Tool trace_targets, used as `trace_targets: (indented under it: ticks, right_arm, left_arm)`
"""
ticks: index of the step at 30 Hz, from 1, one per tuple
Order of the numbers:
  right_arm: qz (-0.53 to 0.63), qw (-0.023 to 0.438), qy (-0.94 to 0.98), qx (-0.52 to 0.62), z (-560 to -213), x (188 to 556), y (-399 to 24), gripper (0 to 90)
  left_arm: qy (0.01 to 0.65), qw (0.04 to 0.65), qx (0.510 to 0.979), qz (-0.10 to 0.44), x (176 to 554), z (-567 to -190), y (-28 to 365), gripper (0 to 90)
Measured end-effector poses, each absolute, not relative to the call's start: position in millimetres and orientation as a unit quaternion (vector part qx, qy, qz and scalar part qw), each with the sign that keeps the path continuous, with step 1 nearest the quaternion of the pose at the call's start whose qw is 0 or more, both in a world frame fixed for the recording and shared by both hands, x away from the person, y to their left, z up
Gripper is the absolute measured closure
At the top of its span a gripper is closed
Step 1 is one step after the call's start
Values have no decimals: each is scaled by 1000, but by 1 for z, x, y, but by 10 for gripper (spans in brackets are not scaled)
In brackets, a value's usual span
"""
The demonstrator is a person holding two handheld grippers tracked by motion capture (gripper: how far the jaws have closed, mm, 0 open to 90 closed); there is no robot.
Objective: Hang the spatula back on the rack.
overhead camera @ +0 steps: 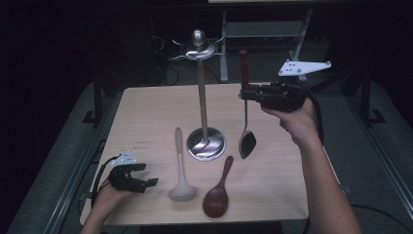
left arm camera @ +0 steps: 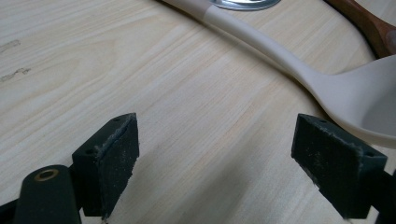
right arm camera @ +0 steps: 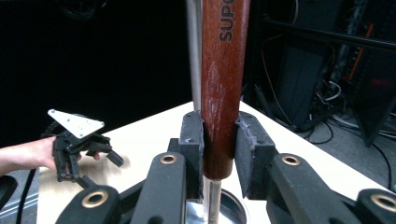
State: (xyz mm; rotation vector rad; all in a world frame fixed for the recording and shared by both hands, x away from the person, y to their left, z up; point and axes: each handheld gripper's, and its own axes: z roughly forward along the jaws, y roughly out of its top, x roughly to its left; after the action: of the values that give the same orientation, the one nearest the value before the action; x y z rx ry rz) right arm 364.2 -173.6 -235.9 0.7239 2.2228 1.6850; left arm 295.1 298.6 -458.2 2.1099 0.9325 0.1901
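My right gripper is shut on the red-brown wooden handle of a metal-shafted spoon. The spoon hangs upright above the table, its dark bowl low and just right of the stand's base. The chrome utensil stand rises from a round base, with hooks at its top. My left gripper stands open, low over the table's front left, nothing between its fingers. A beige ladle lies just right of it.
A brown wooden spoon lies on the light wooden table near the front edge, right of the ladle. The stand's base shows beyond the ladle. Dark racks and cables stand behind the table.
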Motion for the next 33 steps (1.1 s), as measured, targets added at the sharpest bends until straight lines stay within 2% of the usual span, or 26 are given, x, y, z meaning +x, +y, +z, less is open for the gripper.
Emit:
trace_targets:
  ticks: [14,33]
  right_arm:
    - [583,122,771,225,-224,373,-156,739]
    - [567,119,785,220,-226,387,-133,738]
  left_arm:
    - [369,401,835,74,295,-458,299,149]
    - [368,402,835,72,295,-458,298,149]
